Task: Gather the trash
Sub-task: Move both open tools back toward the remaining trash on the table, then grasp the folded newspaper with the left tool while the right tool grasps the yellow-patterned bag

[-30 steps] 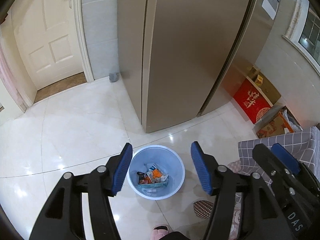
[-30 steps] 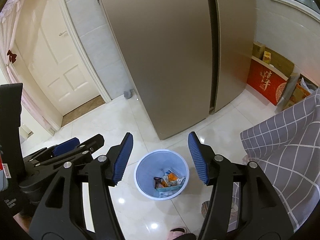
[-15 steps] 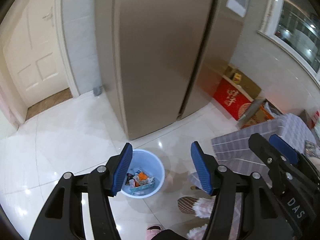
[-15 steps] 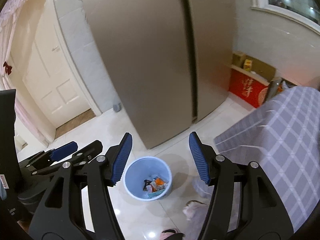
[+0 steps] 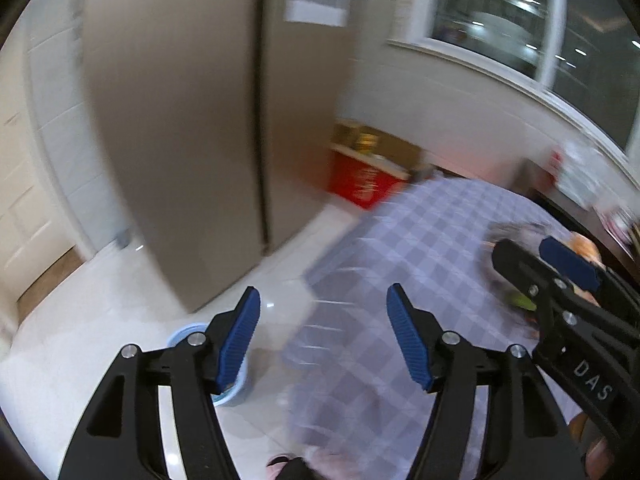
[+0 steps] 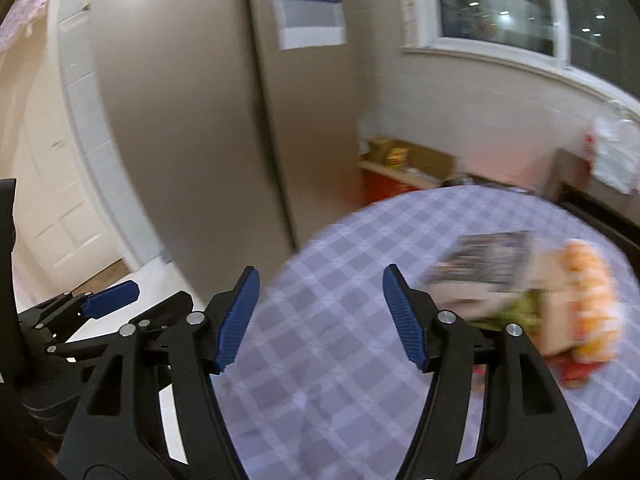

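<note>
progress looks partial: the blue bin (image 5: 188,334) on the floor is mostly hidden behind your left gripper (image 5: 324,338) in the left wrist view, so you cannot read its contents here, and rubbish waits on the table. your left gripper's jaws have just been opening and stand apart with nothing between them. your right gripper (image 6: 318,316) has done the same, jaws spread and empty over the checked tablecloth (image 6: 340,360).

what is left, as i judge it, is the heap at the far right of the table: a dark printed packet (image 6: 486,258), an orange-and-white wrapper (image 6: 588,292) beside it, and something green (image 6: 520,312) under them. blur hides exactly what each piece is and how they overlap. you will need to reach across the cloth, pinch one piece, and carry it to the bin.

around you stand the tall refrigerator (image 5: 180,120), a red box (image 5: 362,178) by the wall, a window (image 6: 520,8) and a white door (image 6: 52,208). nothing lies between your right gripper and the heap. the table edge sits between heap and bin, so mind the overhanging cloth.
</note>
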Demonstrator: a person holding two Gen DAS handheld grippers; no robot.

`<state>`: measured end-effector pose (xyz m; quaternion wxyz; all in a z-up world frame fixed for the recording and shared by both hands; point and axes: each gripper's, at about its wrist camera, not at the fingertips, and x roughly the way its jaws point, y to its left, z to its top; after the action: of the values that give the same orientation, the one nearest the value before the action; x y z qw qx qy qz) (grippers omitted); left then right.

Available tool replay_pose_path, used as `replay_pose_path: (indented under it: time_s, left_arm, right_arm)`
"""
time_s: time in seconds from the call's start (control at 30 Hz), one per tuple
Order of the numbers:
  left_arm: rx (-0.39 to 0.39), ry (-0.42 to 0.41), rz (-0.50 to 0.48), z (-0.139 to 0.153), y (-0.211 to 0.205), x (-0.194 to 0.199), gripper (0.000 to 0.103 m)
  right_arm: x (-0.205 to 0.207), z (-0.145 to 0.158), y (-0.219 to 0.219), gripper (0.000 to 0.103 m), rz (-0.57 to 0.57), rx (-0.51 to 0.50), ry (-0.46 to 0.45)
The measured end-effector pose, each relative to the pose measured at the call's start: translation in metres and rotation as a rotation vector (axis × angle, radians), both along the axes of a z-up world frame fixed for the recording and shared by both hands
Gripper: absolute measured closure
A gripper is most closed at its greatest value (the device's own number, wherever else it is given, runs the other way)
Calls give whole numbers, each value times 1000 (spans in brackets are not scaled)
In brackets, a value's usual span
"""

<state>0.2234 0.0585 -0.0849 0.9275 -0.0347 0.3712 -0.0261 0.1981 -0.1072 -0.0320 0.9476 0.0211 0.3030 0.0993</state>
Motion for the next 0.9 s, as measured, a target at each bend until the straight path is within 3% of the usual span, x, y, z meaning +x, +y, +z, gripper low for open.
replay_pose_path:
  time_s: [0.2, 0.33, 0.53, 0.77, 0.8, 0.9]
  left_arm:
    - [52, -25, -193, -5, -101, 0, 34]
    - [71, -7, -286, -16, -147, 6, 34]
    - [106, -5, -303, -27, -180, 20, 34]
    - [173, -25, -294, -32, -195, 37, 35]
    - [176, -27, -296, -32, -196, 40, 37]
    - [170, -12, -310, -34, -199, 47, 55]
  right_arm:
    - [-21, 3, -86, 34, -145, -65, -29]
    - [-31, -6, -133, 34, -218, -52, -20]
    - [-38, -17, -180, 33, -296, -34, -6]
    - [-24, -28, -200, 33, -296, -23, 22]
    - [-21, -29, -200, 33, -293, -29, 27]
    - [-9, -34, -198, 33, -284, -49, 45]
